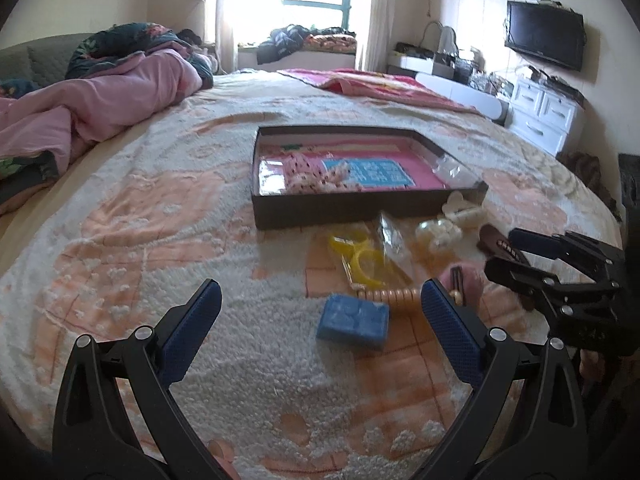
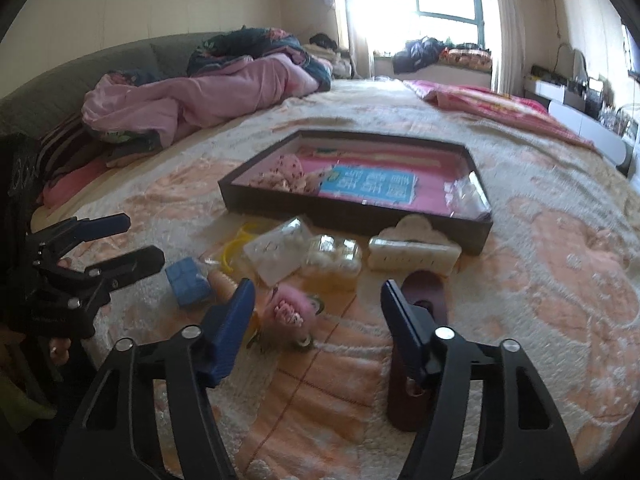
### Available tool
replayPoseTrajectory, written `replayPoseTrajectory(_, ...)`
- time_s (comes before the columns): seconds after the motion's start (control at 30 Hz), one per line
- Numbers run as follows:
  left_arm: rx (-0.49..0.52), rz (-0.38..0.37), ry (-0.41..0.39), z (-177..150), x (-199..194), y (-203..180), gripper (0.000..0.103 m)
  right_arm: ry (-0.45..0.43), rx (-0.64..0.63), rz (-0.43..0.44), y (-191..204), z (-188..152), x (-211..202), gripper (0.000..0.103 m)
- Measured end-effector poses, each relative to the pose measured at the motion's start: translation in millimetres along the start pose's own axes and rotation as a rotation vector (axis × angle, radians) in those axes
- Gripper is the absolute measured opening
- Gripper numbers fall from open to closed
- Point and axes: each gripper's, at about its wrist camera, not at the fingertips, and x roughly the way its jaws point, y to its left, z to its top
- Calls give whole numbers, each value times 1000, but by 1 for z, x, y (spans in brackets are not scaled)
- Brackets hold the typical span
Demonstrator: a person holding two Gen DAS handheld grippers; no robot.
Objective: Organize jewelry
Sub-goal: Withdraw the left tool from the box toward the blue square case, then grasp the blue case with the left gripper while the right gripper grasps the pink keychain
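A dark shallow box [image 1: 352, 205] with a pink lining lies on the bed; it also shows in the right wrist view [image 2: 352, 216]. It holds a spotted fabric piece [image 1: 308, 172], a blue card [image 1: 370, 172] and a clear bag [image 1: 452, 168]. In front of it lie a blue block [image 1: 354, 320], a yellow ring piece [image 1: 360, 256], a bead bracelet [image 1: 394, 295], a clear packet [image 2: 280, 252], a white-bead case [image 2: 334, 260], a cream hair claw [image 2: 412, 250], a pink fluffy clip [image 2: 290, 308] and a dark brown clip [image 2: 416, 360]. My left gripper [image 1: 320, 308] is open above the blue block. My right gripper [image 2: 318, 304] is open, with the pink clip between its fingers.
The bed has a peach and white textured cover [image 1: 160, 240]. A pink quilt [image 1: 100, 108] is heaped at the far left, a red blanket [image 1: 372, 84] at the far right. White drawers [image 1: 544, 112] and a wall TV [image 1: 546, 34] stand past the right edge.
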Motion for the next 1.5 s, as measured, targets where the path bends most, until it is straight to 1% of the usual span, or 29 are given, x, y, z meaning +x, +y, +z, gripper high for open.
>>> replayPoseTrajectory(0.2,18,-20,30,-6,8,-4,91,36,22,31,1,-3,11,53)
replayPoseTrajectory(0.3,23,-36,58,-10,16,-5,85,54,32,43,2,-4,18,50)
replayPoseTrajectory(0.37,27,-38,77,-11,22,-5,83,69,42,53,3,-5,23,47)
replayPoseTrajectory(0.53,29,-53,110,-12,31,-8,74,110,64,85,4,-8,33,37)
replayPoseTrajectory(0.57,30,-55,116,-13,32,-8,73,115,69,92,4,-9,35,37)
replayPoseTrajectory(0.67,41,-55,132,-14,37,-11,64,113,57,100,7,-8,36,31)
replayPoseTrajectory(0.7,44,-57,136,-14,38,-11,59,110,52,100,8,-8,35,30)
replayPoseTrajectory(0.73,45,-63,141,-14,39,-12,55,103,48,97,8,-8,34,30)
replayPoseTrajectory(0.77,47,-66,145,-15,40,-12,54,99,46,96,8,-7,33,30)
replayPoseTrajectory(0.9,52,-78,158,-14,43,-13,38,85,51,85,4,-6,29,29)
replayPoseTrajectory(1.1,57,-72,153,-13,39,-15,38,55,64,68,-7,-2,19,29)
replayPoseTrajectory(1.3,24,-75,91,0,22,-11,38,30,67,46,-15,3,9,29)
replayPoseTrajectory(1.5,22,-83,65,10,17,-15,38,1,72,25,-22,8,-1,29)
